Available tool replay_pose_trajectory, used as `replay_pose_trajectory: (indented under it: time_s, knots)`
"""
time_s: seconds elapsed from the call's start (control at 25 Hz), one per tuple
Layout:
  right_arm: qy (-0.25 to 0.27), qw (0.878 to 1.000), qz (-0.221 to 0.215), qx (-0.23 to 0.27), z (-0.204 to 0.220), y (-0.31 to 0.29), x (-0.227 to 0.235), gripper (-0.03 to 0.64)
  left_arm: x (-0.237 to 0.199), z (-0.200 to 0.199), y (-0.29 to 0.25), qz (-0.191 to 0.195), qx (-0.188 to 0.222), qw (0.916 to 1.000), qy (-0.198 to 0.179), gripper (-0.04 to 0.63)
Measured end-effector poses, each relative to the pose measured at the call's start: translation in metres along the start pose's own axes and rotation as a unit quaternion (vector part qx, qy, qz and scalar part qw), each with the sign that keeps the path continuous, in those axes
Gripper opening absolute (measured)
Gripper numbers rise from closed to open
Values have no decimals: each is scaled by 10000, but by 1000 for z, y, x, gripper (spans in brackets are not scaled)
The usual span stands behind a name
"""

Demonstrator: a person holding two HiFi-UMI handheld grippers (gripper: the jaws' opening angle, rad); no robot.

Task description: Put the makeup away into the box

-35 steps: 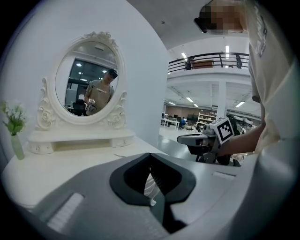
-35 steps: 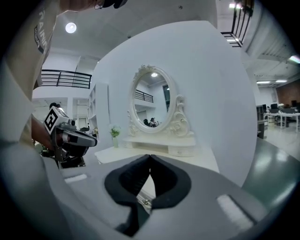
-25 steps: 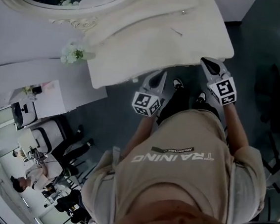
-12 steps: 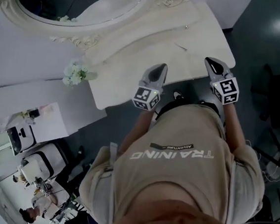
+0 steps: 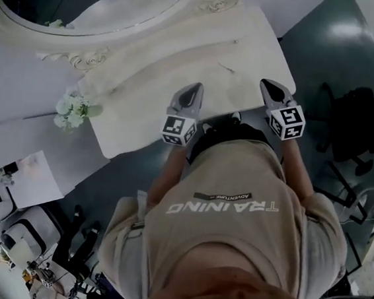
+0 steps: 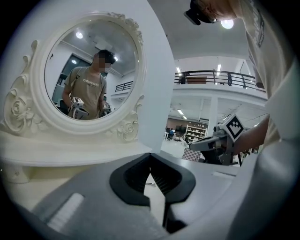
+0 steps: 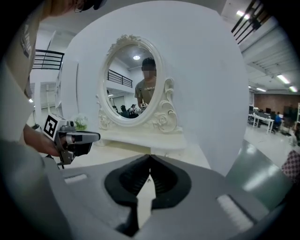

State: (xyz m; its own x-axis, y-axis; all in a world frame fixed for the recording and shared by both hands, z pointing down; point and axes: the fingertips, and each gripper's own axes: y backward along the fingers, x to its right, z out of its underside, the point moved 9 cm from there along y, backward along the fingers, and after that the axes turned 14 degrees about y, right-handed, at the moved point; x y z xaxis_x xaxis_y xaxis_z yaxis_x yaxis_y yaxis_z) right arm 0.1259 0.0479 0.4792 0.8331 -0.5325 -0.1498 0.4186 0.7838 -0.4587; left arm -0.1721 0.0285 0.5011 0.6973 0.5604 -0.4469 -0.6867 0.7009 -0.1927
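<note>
A cream dressing table [image 5: 183, 59] with an ornate oval mirror [image 5: 89, 2] stands in front of me. I see no makeup box in any view. One thin, short stick-like thing [image 5: 227, 68] lies on the tabletop; what it is cannot be told. My left gripper [image 5: 193, 88] hangs over the table's front edge, its jaws shut and empty, tips meeting [image 6: 150, 153]. To its right, also at the front edge, my right gripper [image 5: 265, 84] is shut on nothing [image 7: 150, 156]. Each gripper shows in the other's view: the right gripper [image 6: 206, 143] and the left gripper [image 7: 86, 137].
A small bunch of white flowers [image 5: 72, 108] stands at the table's left end. A white curved wall [image 7: 206, 84] rises behind the mirror [image 7: 133, 79]. Dark office chairs [image 5: 359, 124] stand on the dark floor at the right. My own body fills the lower head view.
Both grippers have come forward from in front of the table to over its front edge. The table sits nearer and more centred in the head view.
</note>
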Motion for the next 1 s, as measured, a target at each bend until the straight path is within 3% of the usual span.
replay_pose_trajectory:
  time_s: [0.24, 0.44, 0.68, 0.8, 0.92, 0.96, 1.0]
  knots:
    - [-238, 9993, -72, -292, 13, -34, 16, 3, -23, 1, -12, -220, -104, 9994, 230, 8]
    - [-486, 9978, -295, -329, 27, -83, 45, 4, -32, -14, -24, -727, -259, 9969, 143, 8]
    - [-717, 9947, -698, -216, 39, -146, 97, 5, -24, -34, -84, -845, -642, 9942, -182, 8]
    - [-952, 9914, -868, -244, 51, -172, 117, 5, -26, -40, -119, -906, -687, 9935, -89, 8]
    - [-804, 9912, -958, -432, 58, -194, 126, 5, -24, -40, -141, -1001, -739, 9922, 21, 8]
    - [-759, 9908, -1010, -493, 60, -201, 126, 11, -22, -39, -145, -1026, -762, 9918, 78, 7]
    - [-770, 9897, -1085, -536, 61, -208, 126, 74, -21, -38, -149, -1047, -775, 9913, 167, 8]
